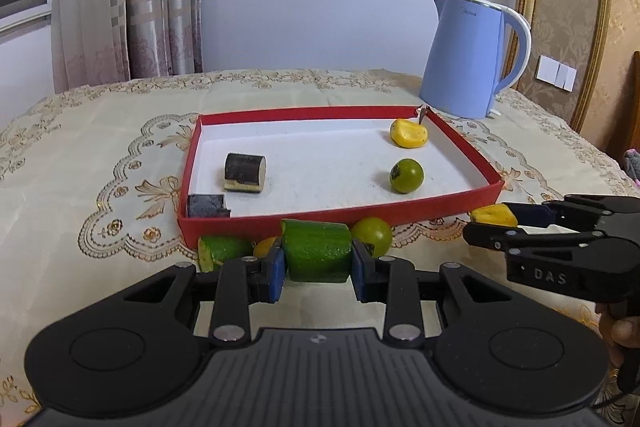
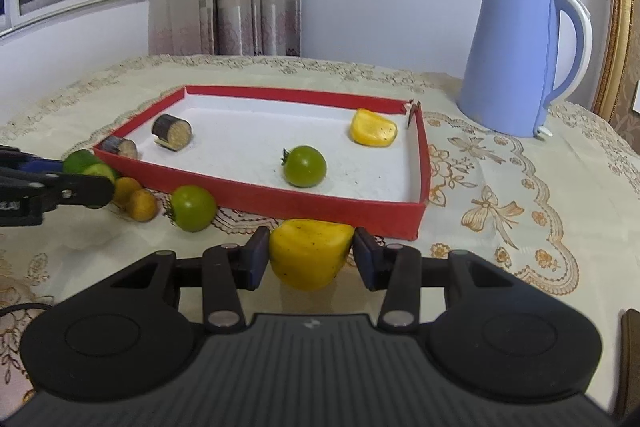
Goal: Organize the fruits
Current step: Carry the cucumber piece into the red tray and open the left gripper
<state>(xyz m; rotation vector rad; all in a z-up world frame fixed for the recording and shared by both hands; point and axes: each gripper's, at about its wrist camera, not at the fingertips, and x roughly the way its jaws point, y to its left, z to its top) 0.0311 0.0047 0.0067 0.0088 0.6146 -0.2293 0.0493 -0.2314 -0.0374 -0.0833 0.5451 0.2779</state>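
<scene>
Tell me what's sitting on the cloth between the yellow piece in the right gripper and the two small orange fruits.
One green tomato, resting on the cloth just outside the red tray; the right wrist view shows it.

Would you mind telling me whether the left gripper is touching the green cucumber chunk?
Touching. In the left wrist view, the left gripper has both blue pads pressed against the ends of the green cucumber chunk, with no gap visible.
</scene>
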